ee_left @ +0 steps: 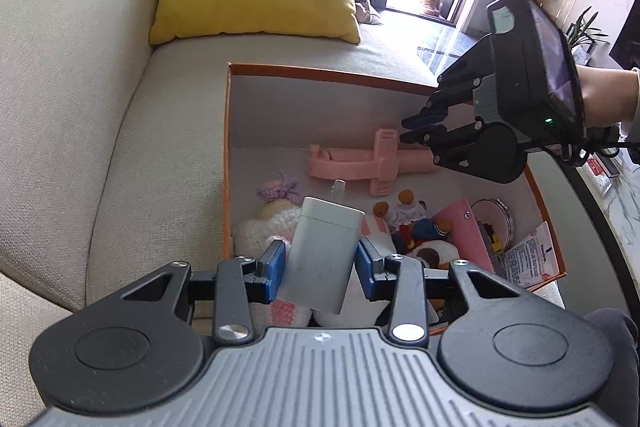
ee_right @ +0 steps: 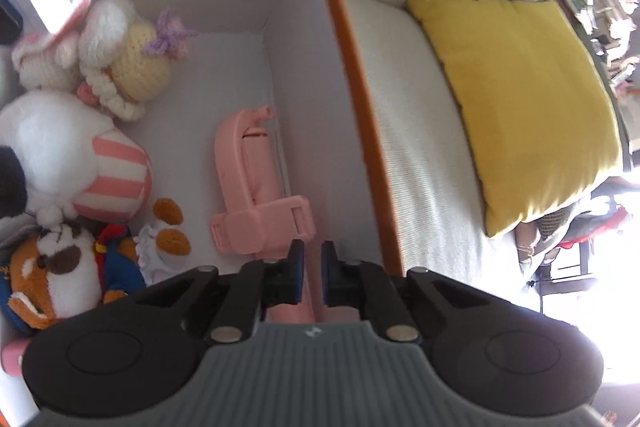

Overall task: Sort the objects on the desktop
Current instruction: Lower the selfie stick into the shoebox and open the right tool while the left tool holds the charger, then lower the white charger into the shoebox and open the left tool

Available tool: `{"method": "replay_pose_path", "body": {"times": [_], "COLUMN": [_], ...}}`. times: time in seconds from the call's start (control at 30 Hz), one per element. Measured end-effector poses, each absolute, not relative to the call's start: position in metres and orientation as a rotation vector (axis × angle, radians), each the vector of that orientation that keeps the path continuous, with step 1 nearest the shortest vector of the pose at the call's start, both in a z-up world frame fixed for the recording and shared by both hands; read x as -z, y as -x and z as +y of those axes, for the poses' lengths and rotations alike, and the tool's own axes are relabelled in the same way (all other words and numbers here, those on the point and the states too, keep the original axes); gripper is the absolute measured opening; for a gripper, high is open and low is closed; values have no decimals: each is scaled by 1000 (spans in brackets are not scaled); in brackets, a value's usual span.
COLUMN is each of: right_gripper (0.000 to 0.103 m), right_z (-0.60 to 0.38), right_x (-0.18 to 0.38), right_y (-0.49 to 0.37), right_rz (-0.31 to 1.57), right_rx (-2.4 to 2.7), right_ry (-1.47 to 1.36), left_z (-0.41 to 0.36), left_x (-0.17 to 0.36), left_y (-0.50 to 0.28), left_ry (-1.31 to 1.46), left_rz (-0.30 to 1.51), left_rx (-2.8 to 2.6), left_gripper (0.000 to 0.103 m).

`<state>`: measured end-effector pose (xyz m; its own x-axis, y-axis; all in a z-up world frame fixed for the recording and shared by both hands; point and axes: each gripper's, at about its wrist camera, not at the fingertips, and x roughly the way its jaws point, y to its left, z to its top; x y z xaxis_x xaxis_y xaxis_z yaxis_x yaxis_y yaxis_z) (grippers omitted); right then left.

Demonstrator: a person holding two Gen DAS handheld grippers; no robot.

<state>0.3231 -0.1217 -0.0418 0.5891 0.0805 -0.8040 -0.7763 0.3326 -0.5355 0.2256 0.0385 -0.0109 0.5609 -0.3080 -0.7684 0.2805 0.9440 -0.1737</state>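
1. Only the left wrist view shows the left gripper (ee_left: 320,269) clenched on a white charger (ee_left: 322,255) above the orange box (ee_left: 320,71).
2. Right gripper (ee_right: 311,273) hangs slightly parted over the pink phone holder (ee_right: 256,187), grasping nothing.

The white charger (ee_left: 322,259) looked like smooth matt plastic, faintly scuffed. The pink holder (ee_right: 256,187) seemed matt plastic too. The crocheted doll (ee_right: 132,63) was knobbly yarn, the box (ee_right: 348,75) plain card, the sofa (ee_left: 100,107) coarse woven cloth.
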Motion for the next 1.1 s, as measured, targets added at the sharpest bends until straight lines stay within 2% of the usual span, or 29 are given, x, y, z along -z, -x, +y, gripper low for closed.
{"method": "replay_pose_path", "body": {"times": [0.1, 0.17, 0.43, 0.5, 0.77, 1.1], "right_gripper": [12, 18, 18, 18, 19, 19], "right_z": [-129, -135, -167, -173, -197, -206], "right_x": [23, 11, -1, -3, -11, -6], "right_y": [-315, -310, -310, -309, -305, -302], "right_rz": [760, 752, 763, 756, 755, 777], "right_rx": [-630, -614, -500, -475, -399, -393], "right_ry": [1019, 967, 676, 635, 569, 560], "left_z": [33, 27, 19, 18, -2, -26], "left_x": [10, 11, 19, 22, 39, 60], "left_y": [-231, -238, -269, -277, -300, -313], "left_ry": [15, 4, 34, 43, 30, -151], "left_rz": [908, 910, 929, 934, 974, 1027], "left_rx": [358, 360, 389, 398, 432, 485], "left_gripper": [43, 43, 43, 37, 37, 37]}}
